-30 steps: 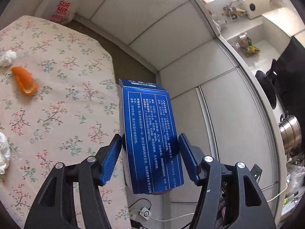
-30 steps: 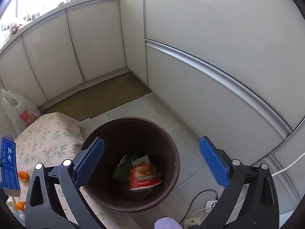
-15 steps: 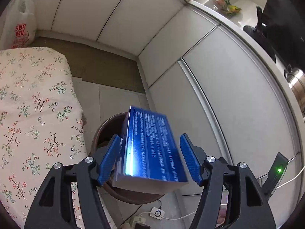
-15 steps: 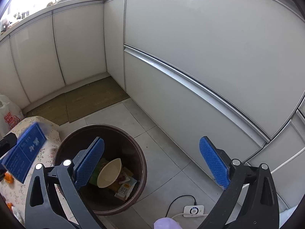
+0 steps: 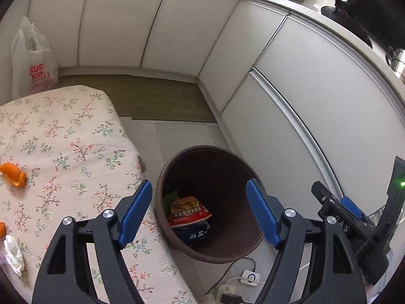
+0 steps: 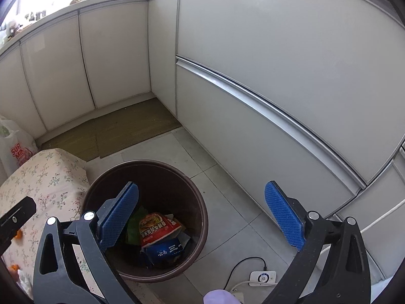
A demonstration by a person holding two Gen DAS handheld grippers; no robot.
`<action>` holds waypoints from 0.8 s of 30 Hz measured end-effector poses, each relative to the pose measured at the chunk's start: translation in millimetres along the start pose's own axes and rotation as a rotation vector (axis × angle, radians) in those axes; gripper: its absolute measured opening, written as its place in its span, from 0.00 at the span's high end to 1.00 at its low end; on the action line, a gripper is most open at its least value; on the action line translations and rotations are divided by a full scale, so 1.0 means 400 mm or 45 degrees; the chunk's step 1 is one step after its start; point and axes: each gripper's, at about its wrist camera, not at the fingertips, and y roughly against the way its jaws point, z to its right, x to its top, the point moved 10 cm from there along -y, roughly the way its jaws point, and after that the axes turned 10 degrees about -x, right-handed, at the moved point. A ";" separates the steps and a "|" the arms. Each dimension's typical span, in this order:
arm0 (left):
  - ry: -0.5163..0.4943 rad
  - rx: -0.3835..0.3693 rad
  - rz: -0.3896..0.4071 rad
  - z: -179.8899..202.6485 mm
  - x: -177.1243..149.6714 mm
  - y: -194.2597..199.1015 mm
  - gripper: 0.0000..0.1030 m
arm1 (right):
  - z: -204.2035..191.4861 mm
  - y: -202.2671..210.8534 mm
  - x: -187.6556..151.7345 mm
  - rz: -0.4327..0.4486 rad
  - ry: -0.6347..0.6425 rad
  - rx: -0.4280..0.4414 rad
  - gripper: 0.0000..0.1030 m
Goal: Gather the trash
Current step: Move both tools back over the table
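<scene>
A: What is different from half a second back?

B: The left gripper (image 5: 198,210) had the blue box (image 5: 193,234) clamped between its pads over the bin. Now its jaws are spread wide with nothing between them, and the box lies inside the brown bin (image 5: 162,177), low against the near wall, partly under a red noodle-cup lid (image 5: 189,211).

A: So the drop landed?

B: It looks that way. From the right wrist view the same blue box (image 6: 168,249) sits at the bottom with the red lid (image 6: 158,229) and some green wrapper on top of it. Nothing hangs over the rim.

A: And the right gripper (image 6: 201,217)?

B: Fully open as well, empty, poised above the bin (image 6: 202,217) on the cabinet side.

A: What remains on the table?

B: Along the left edge of the floral tablecloth (image 5: 76,152) there is an orange peel (image 5: 14,173), another scrap of orange cut off by the frame (image 5: 2,229), and a crumpled tissue (image 5: 14,252) toward the near-left corner. All of them are well apart from the bin.

A: So this item is finished?

B: I'd judge yes. The box is binned, both tongs are free, and the likely next job is swinging back over the table edge for the peel or the tissue.
</scene>
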 end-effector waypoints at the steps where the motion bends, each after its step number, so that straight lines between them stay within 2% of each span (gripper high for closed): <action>1: -0.010 0.035 0.005 -0.013 -0.004 0.010 0.27 | -0.015 0.006 -0.001 0.007 0.018 0.008 0.07; 6: -0.041 0.203 0.042 -0.108 -0.029 0.095 0.27 | -0.105 0.046 -0.009 0.037 0.106 0.086 0.07; 10: 0.003 0.306 0.064 -0.209 -0.053 0.180 0.25 | -0.199 0.091 -0.025 0.057 0.199 0.169 0.07; 20: 0.347 0.504 0.132 -0.544 -0.161 0.456 0.22 | -0.476 0.215 -0.128 0.086 0.499 0.355 0.07; 24: 0.511 0.553 0.198 -0.666 -0.197 0.572 0.22 | -0.607 0.263 -0.205 0.037 0.629 0.457 0.07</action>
